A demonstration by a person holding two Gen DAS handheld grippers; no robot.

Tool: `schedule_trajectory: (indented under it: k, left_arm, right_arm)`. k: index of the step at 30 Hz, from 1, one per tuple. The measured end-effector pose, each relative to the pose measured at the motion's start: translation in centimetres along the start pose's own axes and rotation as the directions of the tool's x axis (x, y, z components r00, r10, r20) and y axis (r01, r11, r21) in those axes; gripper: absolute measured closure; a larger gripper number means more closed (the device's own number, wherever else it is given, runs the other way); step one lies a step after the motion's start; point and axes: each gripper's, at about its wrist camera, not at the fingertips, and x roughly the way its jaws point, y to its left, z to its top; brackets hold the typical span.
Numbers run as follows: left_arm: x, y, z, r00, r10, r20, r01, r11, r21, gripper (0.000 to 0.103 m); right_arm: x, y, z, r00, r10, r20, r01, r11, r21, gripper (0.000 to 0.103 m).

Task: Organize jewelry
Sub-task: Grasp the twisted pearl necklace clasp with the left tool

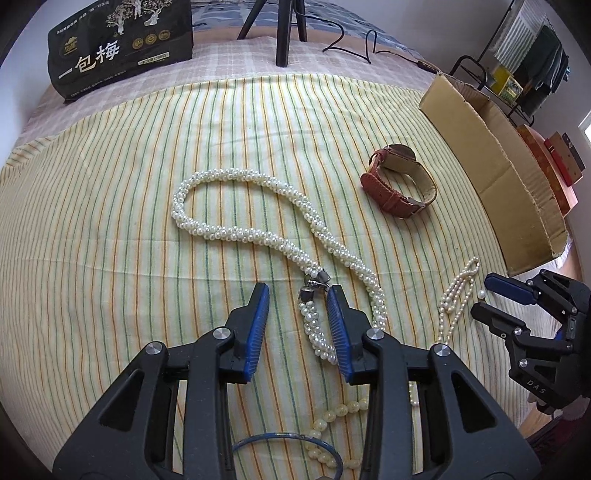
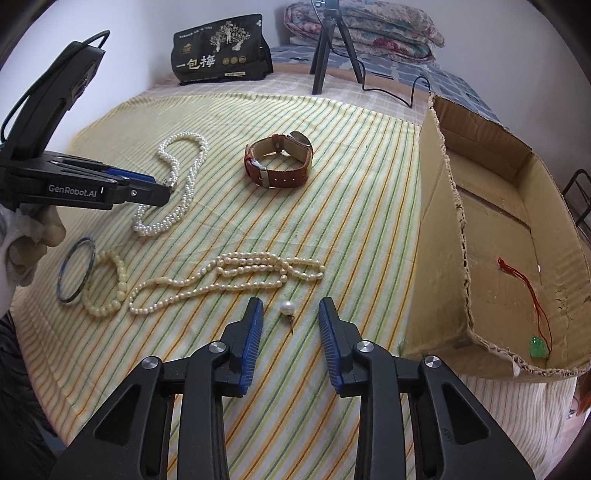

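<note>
A thick twisted white pearl necklace (image 1: 236, 206) lies on the striped cloth; its clasp end (image 1: 314, 286) sits between the fingers of my open left gripper (image 1: 299, 295), also seen in the right wrist view (image 2: 162, 186). My right gripper (image 2: 290, 314) is open around a single pearl earring (image 2: 287, 307), also in the left wrist view (image 1: 484, 299). A long cream pearl strand (image 2: 236, 273), a cream bead bracelet (image 2: 110, 284), a blue bangle (image 2: 75, 271) and a brown leather watch (image 2: 280, 162) lie on the cloth.
An open cardboard box (image 2: 439, 206) stands at the right, holding a red cord with a green pendant (image 2: 537, 345). A black bag (image 2: 221, 51) and a tripod (image 2: 332, 44) stand at the back. Folded quilts (image 2: 369, 29) lie beyond.
</note>
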Motion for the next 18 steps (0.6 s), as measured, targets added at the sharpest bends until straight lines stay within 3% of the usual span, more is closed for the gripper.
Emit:
schedule_trajectory:
  k: [6, 9, 11, 14, 18]
  left_arm:
    - [0.6, -1.2, 0.1, 0.998, 0.053, 0.015, -0.054, 0.996, 0.064, 0.074]
    - [0.7, -1.7, 0.2, 0.997, 0.068, 0.026, -0.070, 0.994, 0.083, 0.092]
    - [0.7, -1.6, 0.3, 0.997, 0.068, 0.027, -0.070, 0.995, 0.076, 0.096]
    - [0.6, -1.5, 0.4, 0.998, 0.058, 0.027, -0.059, 0.997, 0.051, 0.097]
    - [-0.2, -1.1, 0.5, 0.999, 0.036, 0.040, -0.037, 0.999, 0.021, 0.097]
  right_arm:
    - [0.3, 0.4, 0.1, 1.000, -0.015, -0.003, 0.015, 1.000, -0.019, 0.074]
    - [0.3, 0.5, 0.1, 1.000, -0.015, -0.004, 0.015, 1.000, -0.026, 0.077]
    - [0.3, 0.5, 0.1, 1.000, -0.013, -0.005, 0.013, 1.000, -0.027, 0.082]
    - [0.3, 0.5, 0.1, 1.000, -0.012, -0.007, 0.012, 1.000, -0.023, 0.092]
    - [0.2, 0.3, 0.1, 1.000, -0.007, -0.010, 0.007, 1.000, -0.016, 0.096]
